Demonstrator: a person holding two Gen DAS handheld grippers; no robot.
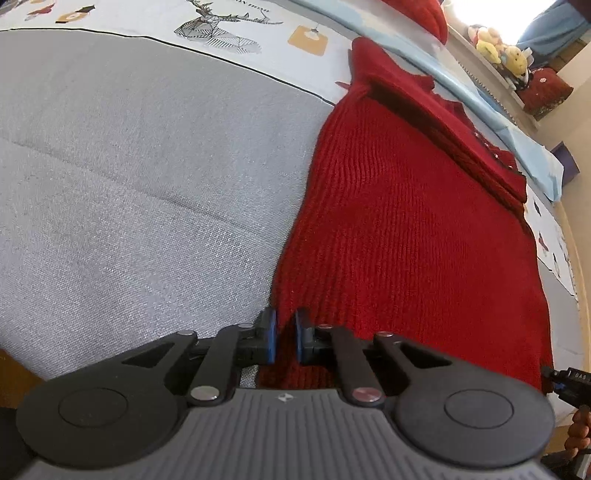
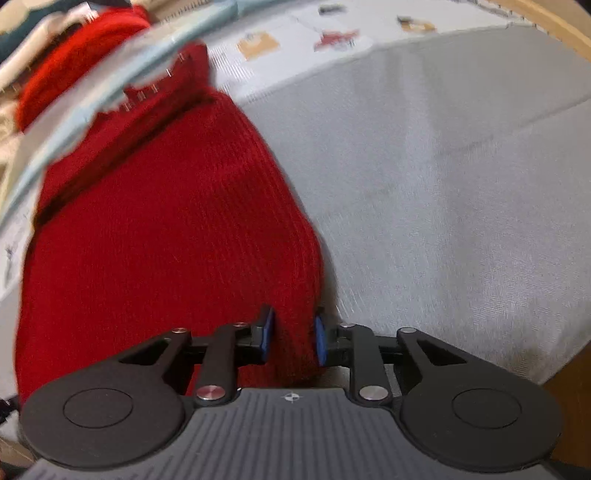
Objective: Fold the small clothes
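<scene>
A red ribbed knit sweater lies flat on a grey bed cover, its far part folded over. My left gripper sits at the sweater's near left corner, its blue pads narrowly apart with the red hem between them. In the right wrist view the same sweater fills the left half. My right gripper straddles its near right corner, the blue pads a little wider apart with red knit between them. The right wrist view is motion-blurred.
The bed cover has a printed border with a deer. A second red knit item lies at the far edge. Stuffed toys sit on a ledge. The right gripper's tip shows at the left view's right edge.
</scene>
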